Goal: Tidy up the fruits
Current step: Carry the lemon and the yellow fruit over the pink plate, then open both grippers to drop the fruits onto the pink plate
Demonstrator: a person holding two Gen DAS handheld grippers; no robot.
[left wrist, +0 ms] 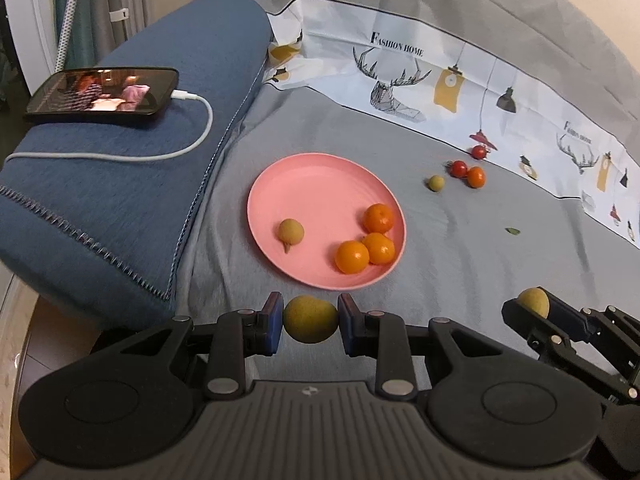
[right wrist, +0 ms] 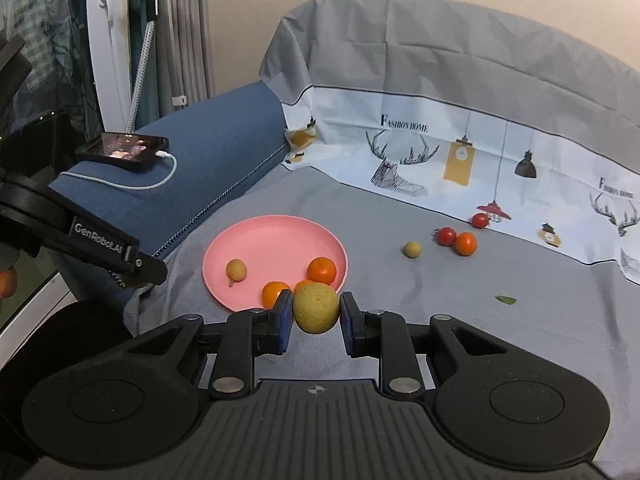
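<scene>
In the left wrist view, the left gripper [left wrist: 311, 320] has its fingers clamped on a yellow-green fruit [left wrist: 311, 319], just short of the pink plate [left wrist: 320, 184]. That plate's got three oranges [left wrist: 379, 218] and a small longan [left wrist: 291, 231]. Off to the right, the right gripper [left wrist: 534, 308] pinches a second fruit [left wrist: 534, 301].

In the right wrist view, its fingers squeeze that fruit [right wrist: 316, 308] right in front of the plate [right wrist: 272, 240]. Tomatoes [right wrist: 446, 236] and one more green fruit [right wrist: 412, 249] sit loose on the grey sheet [right wrist: 480, 320], well apart from the plate.

"FASHION HOME" on printed cloth [right wrist: 404, 152] ("GenRobot.AI" on left gripper [right wrist: 100, 244])
</scene>
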